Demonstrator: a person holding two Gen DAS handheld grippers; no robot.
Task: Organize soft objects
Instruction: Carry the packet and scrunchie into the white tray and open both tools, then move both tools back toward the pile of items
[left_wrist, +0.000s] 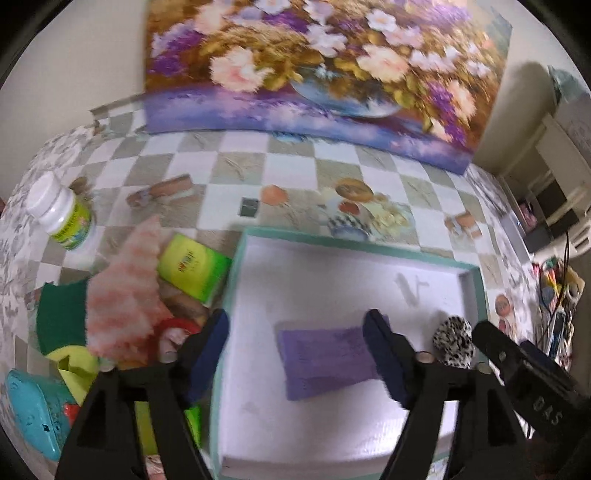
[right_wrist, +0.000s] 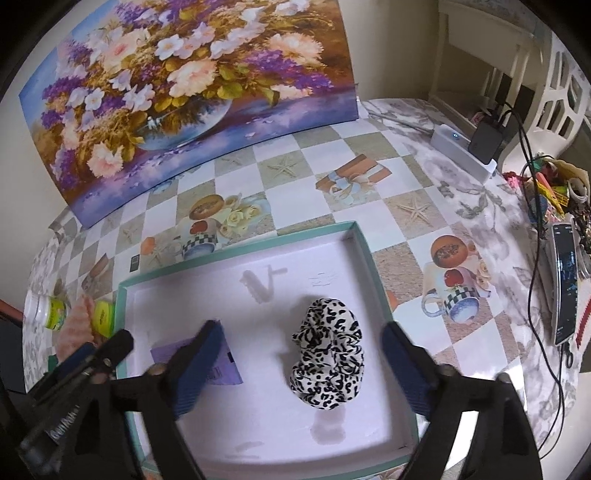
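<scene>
A teal-rimmed white box (left_wrist: 478, 291) (right_wrist: 364, 243) lies on the table. In it lie a purple cloth (left_wrist: 321, 363) (right_wrist: 221, 369) and a black-and-white leopard scrunchie (right_wrist: 328, 358) (left_wrist: 453, 341). My left gripper (left_wrist: 297, 341) is open and empty above the box's left rim and the purple cloth. My right gripper (right_wrist: 301, 354) is open and empty, its jaws either side of the scrunchie and above it. Left of the box lie a pink striped fluffy cloth (left_wrist: 122, 291) (right_wrist: 75, 325), a green sponge (left_wrist: 61, 317) and a yellow-green packet (left_wrist: 194, 267).
A white bottle (left_wrist: 61, 210) lies at far left, a turquoise case (left_wrist: 35, 413) at the lower left. A floral painting (right_wrist: 184, 88) leans on the wall behind. A phone (right_wrist: 565, 288), cables and a charger (right_wrist: 465, 151) sit at the right.
</scene>
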